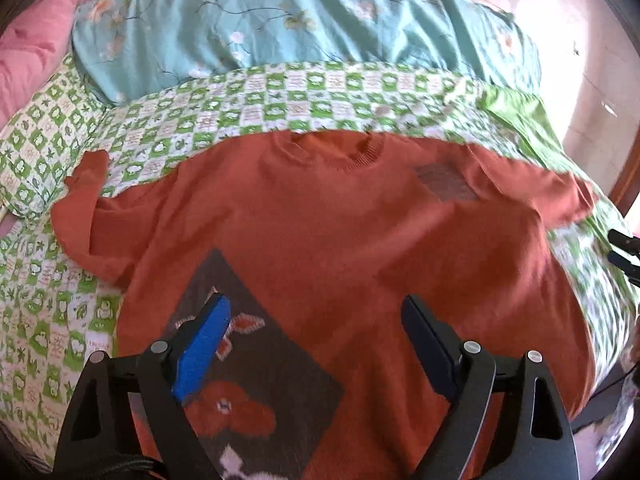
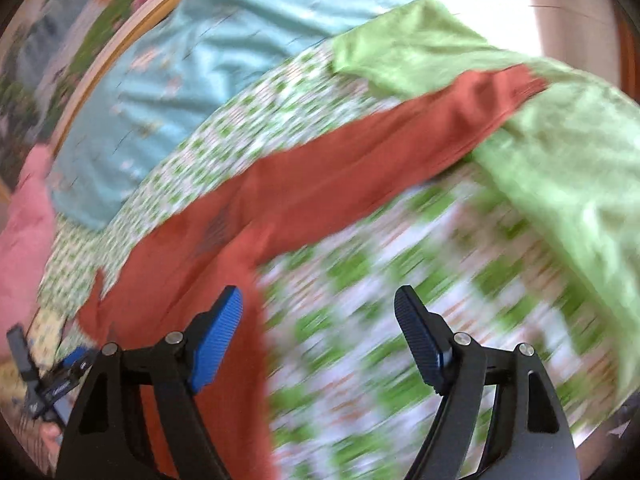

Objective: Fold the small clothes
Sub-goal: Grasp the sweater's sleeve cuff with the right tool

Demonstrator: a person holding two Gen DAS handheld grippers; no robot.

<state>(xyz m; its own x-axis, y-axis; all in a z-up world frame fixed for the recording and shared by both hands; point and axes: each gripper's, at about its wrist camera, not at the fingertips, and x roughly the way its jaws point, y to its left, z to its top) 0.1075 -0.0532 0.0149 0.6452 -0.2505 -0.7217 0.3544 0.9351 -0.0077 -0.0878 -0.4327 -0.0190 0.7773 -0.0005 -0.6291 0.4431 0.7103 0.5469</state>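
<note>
A: Starting close in, what is the left hand-held gripper (image 1: pixel 316 344) doing?

B: It is hanging with its jaws spread wide and nothing between them, right over the lower front of the orange sweater (image 1: pixel 320 216). The dark patterned panel (image 1: pixel 256 364) is lying directly under its blue pad (image 1: pixel 204 344).

A: And the right hand-held gripper (image 2: pixel 318 334)?

B: It is also standing open and empty. It is sitting at the garment's side edge, with its left pad over orange cloth and its right pad over the green checked bedsheet (image 2: pixel 400 320). That view is blurring, so fine detail is not readable.

A: Which way is the sweater running?

B: It is lying flat and face up on the bed, hem nearest the left hand-held gripper, collar (image 1: pixel 332 148) farthest, so its long axis is pointing straight away. The right sleeve (image 2: pixel 380 152) is stretching up and to the right, away from the right hand-held gripper, its cuff ending on a plain green cloth (image 2: pixel 560 160).

A: So which hand is nearer to what?

B: The right one looks better placed for that stretched sleeve; the left one is closer to the other sleeve (image 1: pixel 88 216), which is lying crumpled off to its left. Beyond the collar, a teal floral quilt (image 1: pixel 280 20) is bunching up.
</note>
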